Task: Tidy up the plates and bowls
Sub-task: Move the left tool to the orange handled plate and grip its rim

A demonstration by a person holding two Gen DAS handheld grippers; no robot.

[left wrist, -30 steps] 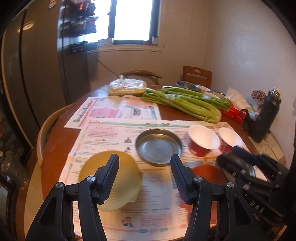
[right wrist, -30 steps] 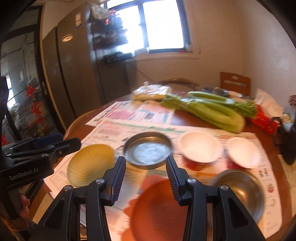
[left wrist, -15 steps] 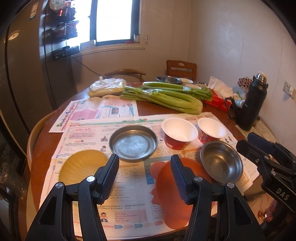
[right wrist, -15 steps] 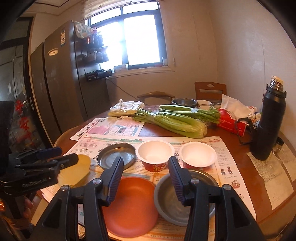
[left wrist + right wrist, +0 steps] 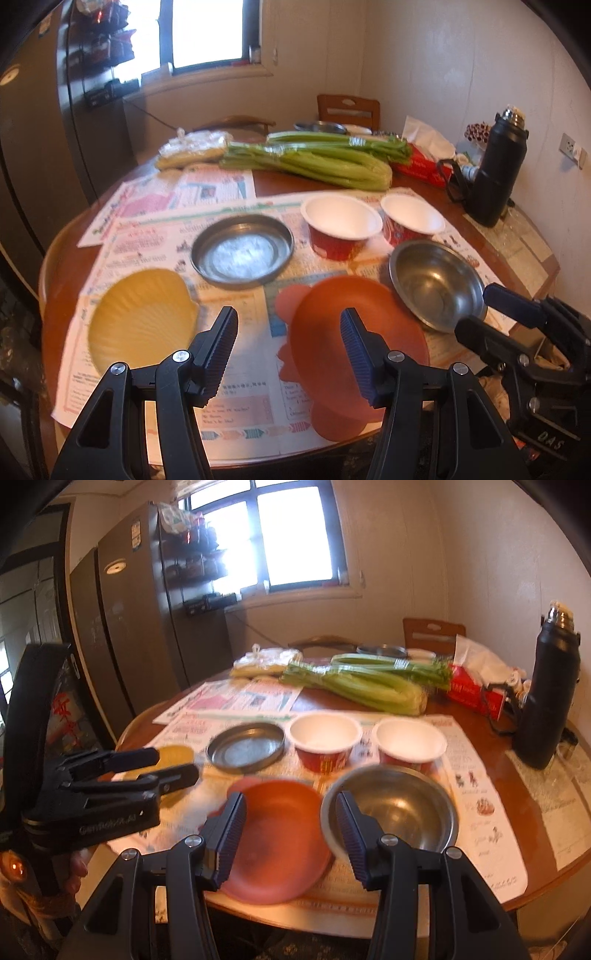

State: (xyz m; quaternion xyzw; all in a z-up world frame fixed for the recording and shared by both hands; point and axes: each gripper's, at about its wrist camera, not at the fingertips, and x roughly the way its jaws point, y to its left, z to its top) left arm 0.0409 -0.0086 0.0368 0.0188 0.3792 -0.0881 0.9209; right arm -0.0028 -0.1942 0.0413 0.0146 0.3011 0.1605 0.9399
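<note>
On the newspaper-covered round table lie a yellow shell-shaped plate (image 5: 142,319), a flat metal dish (image 5: 242,254), an orange plate (image 5: 354,332), a steel bowl (image 5: 437,284) and two red paper bowls with white insides (image 5: 341,223) (image 5: 412,221). My left gripper (image 5: 288,332) is open and empty above the near table edge, between the yellow and orange plates. My right gripper (image 5: 290,812) is open and empty, hovering over the orange plate (image 5: 280,834) and the rim of the steel bowl (image 5: 391,808). The left gripper also shows in the right wrist view (image 5: 170,764), over the yellow plate (image 5: 177,755).
Celery bunches (image 5: 314,160), a bagged food pack (image 5: 192,147), a red tissue box (image 5: 421,166) and a black thermos (image 5: 496,162) stand at the back and right. More dishes (image 5: 321,127) sit at the far edge by a wooden chair (image 5: 349,107). A fridge (image 5: 122,627) stands left.
Both grippers have pulled back and swung right, so more of the table shows. Both stayed open and empty. The dishes have not moved.
</note>
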